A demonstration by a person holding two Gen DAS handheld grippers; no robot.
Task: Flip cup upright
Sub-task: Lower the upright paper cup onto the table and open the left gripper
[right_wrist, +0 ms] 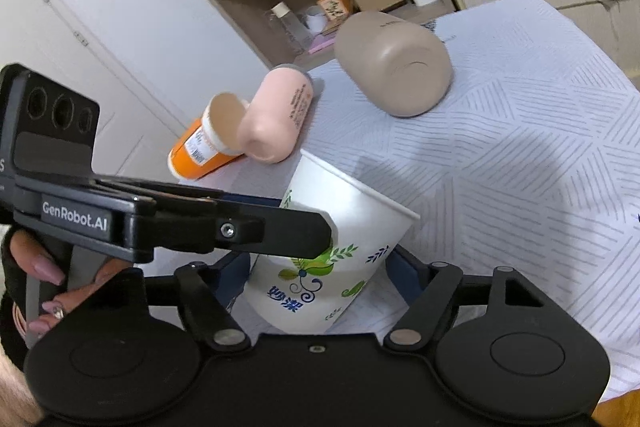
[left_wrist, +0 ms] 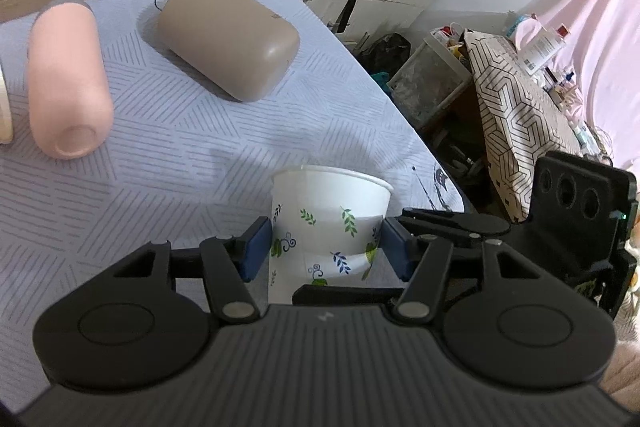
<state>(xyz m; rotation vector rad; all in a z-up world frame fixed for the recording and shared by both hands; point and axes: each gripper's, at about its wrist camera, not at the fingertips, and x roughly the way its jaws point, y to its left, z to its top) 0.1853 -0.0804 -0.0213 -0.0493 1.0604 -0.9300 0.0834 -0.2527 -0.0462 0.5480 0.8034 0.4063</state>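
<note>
The paper cup point(left_wrist: 330, 223) is white, thin-walled and tapered, printed with green and blue leaf sprigs and scrolls, with a rolled lip at its wide mouth. It stands mouth-up between both tools, near the right edge of the table point(left_wrist: 180, 155); whether its base touches the cloth cannot be told.

The left gripper point(left_wrist: 326, 247) has its blue pads point(left_wrist: 256, 247) pressed against the cup's two sides, pinching it at mid-height. In the right wrist view the cup point(right_wrist: 340, 251) leans a little, and the right gripper point(right_wrist: 320, 279) brackets its lower half; the blue pads sit close to the wall, yet whether they touch it cannot be told, since the left tool's black arm crosses in front. A hand point(right_wrist: 48, 279) with pale pink nails wraps that tool's handle.

The table wears a pale lavender cloth, quilted in patches of short parallel strokes. Towards its far edge lies a smooth taupe case point(left_wrist: 228, 39) with rounded corners, on its side. Left of it lies a matte peach cylinder point(left_wrist: 66, 79) with a dimpled end. Behind the cylinder, near the left edge, an orange bottle point(right_wrist: 200, 151) with a white label lies tipped over.
</note>
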